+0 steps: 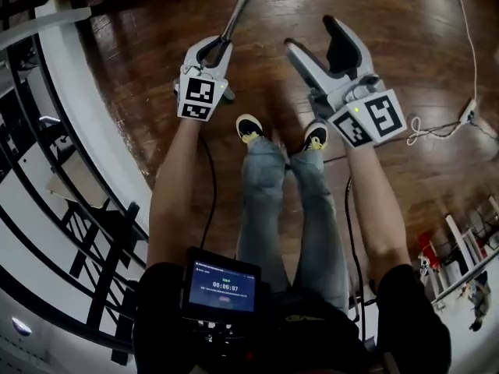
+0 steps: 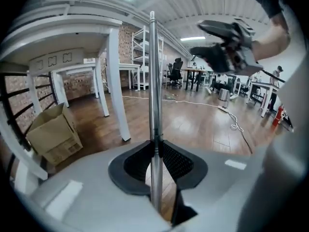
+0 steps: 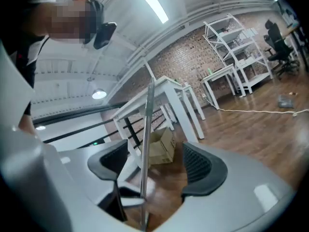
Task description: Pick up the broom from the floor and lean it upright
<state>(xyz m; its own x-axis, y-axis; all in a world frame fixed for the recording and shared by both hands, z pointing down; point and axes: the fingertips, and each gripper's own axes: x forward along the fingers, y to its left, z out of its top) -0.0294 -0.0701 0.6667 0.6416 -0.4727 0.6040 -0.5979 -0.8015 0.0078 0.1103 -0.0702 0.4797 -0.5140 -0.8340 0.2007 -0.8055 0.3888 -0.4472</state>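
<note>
The broom's silver handle [image 1: 243, 2] rises from my left gripper [image 1: 221, 49] toward the top of the head view; the broom's head is hidden. In the left gripper view the handle [image 2: 153, 81] stands upright between the black pads [image 2: 179, 161], and the left gripper [image 2: 157, 161] is shut on it. To the right, my right gripper [image 1: 312, 36] holds its jaws wide apart. In the right gripper view the handle [image 3: 147, 129] shows in the gap of that gripper [image 3: 155, 164] and touches neither pad [image 3: 203, 168]. The right gripper [image 2: 222, 45] also appears blurred at the upper right of the left gripper view.
A black and white railing [image 1: 78, 232] curves along the left. A cardboard box [image 2: 50, 134] sits by white table legs [image 2: 118, 95]. A white cable with a power strip [image 1: 437, 123] lies on the wooden floor at the right. The person's shoes [image 1: 249, 127] stand below the grippers.
</note>
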